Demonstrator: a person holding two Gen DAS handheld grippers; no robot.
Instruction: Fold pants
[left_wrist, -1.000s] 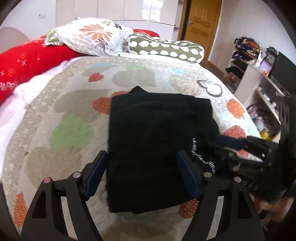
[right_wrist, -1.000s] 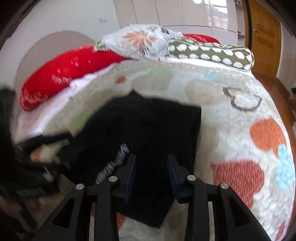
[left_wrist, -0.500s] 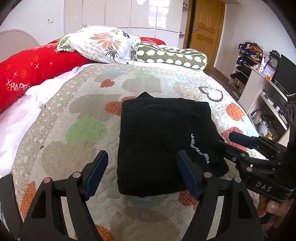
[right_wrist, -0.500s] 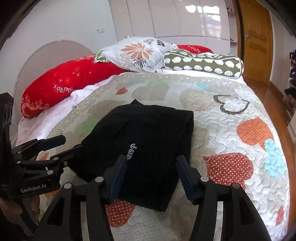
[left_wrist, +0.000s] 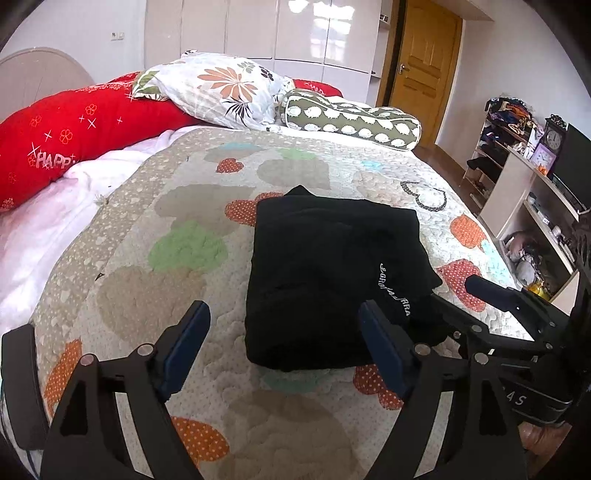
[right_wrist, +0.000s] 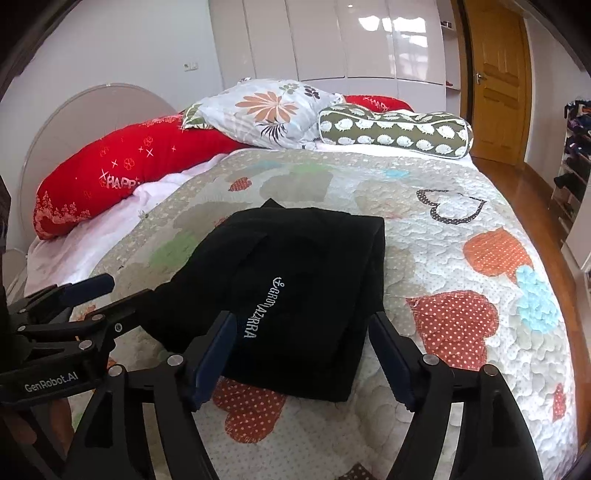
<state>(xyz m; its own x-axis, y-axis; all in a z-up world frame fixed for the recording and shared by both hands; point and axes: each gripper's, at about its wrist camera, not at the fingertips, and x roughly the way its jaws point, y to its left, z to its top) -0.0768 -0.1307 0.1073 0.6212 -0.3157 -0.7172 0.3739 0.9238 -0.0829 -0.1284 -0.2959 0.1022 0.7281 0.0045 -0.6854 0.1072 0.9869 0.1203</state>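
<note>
1. A wide bed covered by a quilted cream bedspread with coloured heart patches fills both views and carries everything else.
2. At the head of the bed lie a long red bolster with white stars and lettering, a white pillow printed with orange flowers leaning on it, and an olive-green roll cushion with pale round motifs just beside the pillow.
3. Open white shelving along the right wall holds a heap of dark clothes on the far unit, a small clock and an orange item on top, and bottles and oddments in the lower compartments; the details are too small to tell.
4. The black folded pants with white embroidered lettering lie flat near the middle of the bedspread as a thick rectangular bundle, the lettering on the top layer toward the near right corner.
5. The left gripper hangs above the bundle's near edge, jaws spread and having just opened wider; the pads touch no cloth.
6. The right gripper is over the lettered near corner, jaws having just been opening and now wide apart; the pants show between them, but neither pad presses on them.
</note>
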